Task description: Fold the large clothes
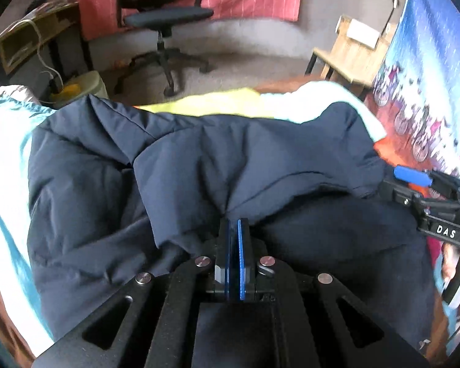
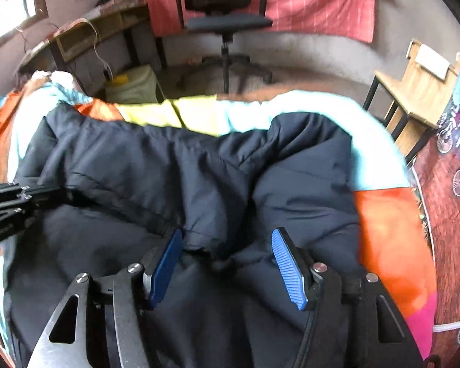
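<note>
A dark navy padded jacket [image 1: 199, 153] [image 2: 199, 168] lies crumpled across a bed covered by a colourful sheet [image 1: 3, 153] [image 2: 389, 230]. My left gripper [image 1: 236, 224] is shut, its blue pads pressed together on a gathered fold of the jacket, and creases run out from the tips. In the right wrist view the left gripper [image 2: 30, 196] comes in from the left edge with its tip buried in the fabric. My right gripper [image 2: 227, 234] stands open just above a bunched edge of the jacket, its pads clear of the cloth. It also shows at the right of the left wrist view [image 1: 414, 184], held by a hand.
A yellow cloth [image 1: 217, 104] [image 2: 184, 113] lies on the bed beyond the jacket. Past the bed stand a black office chair [image 1: 165, 15] [image 2: 227, 21], a wooden desk [image 1: 30, 36] at the left and a small wooden table [image 1: 352, 52] at the right. A patterned cloth [image 1: 429, 92] hangs at the right.
</note>
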Demonstrator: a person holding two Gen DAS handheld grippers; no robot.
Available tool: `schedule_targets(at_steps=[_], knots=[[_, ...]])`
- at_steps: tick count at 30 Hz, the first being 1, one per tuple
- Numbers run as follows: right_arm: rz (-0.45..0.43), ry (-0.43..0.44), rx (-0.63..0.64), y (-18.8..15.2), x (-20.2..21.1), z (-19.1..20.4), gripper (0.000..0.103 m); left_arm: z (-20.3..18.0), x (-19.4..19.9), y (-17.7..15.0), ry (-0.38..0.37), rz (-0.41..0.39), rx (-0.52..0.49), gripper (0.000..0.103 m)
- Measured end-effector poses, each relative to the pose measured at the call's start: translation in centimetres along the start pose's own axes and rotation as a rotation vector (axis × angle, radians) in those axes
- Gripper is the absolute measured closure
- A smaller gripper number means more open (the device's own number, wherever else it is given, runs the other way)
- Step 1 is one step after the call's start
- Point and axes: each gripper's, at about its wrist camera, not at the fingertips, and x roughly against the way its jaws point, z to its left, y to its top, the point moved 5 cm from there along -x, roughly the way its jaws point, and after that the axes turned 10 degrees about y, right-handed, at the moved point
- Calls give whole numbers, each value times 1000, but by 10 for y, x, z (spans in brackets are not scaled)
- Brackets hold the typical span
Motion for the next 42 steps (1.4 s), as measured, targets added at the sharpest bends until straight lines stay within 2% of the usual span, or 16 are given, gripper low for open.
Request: schedule_targets(at_steps=[1, 3, 4, 5, 7, 14, 15, 17, 19, 27, 30, 31, 32, 37, 42], knots=[[-19, -2, 2, -1, 7, 2, 44, -1, 7, -2, -4, -14, 14, 97], [-70, -11, -2, -4, 26, 12, 38, -2, 25, -9, -18, -48, 48, 76], [-95, -6, -8, -5, 35, 14, 31, -2, 34, -13, -25, -67, 64, 47], [-125, 3, -12, -8, 46, 18, 26, -2, 48, -17, -31, -100, 89, 28], [-174, 8, -14, -12, 62, 27, 20, -2, 71, -23, -35, -154, 114, 27], [-280, 8, -15, -34, 112, 52, 6, -4, 135, -46, 29, -213, 113, 26], [-291, 11, -17, -38, 119, 55, 5, -4, 146, -51, 37, -230, 115, 25], [-308, 12, -19, -45, 132, 61, 2, -4, 165, -60, 45, -263, 127, 15], [-318, 11, -15, -54, 146, 70, 1, -5, 184, -70, 43, -295, 133, 15], [-311, -2, 12, -93, 196, 105, 0, -7, 234, -113, 65, -314, 107, 15], [-299, -3, 19, -109, 209, 115, 0, -12, 245, -135, 58, -326, 93, 13], [-293, -6, 26, -114, 212, 118, 0, -13, 246, -142, 58, -322, 88, 5], [-288, -9, 36, -120, 215, 120, 0, -16, 248, -151, 68, -319, 78, 2], [-243, -17, 49, -149, 218, 125, 0, -27, 243, -188, 40, -309, 34, 2], [-214, -3, 53, -180, 219, 125, 0, -32, 231, -229, 46, -293, -18, 2]])
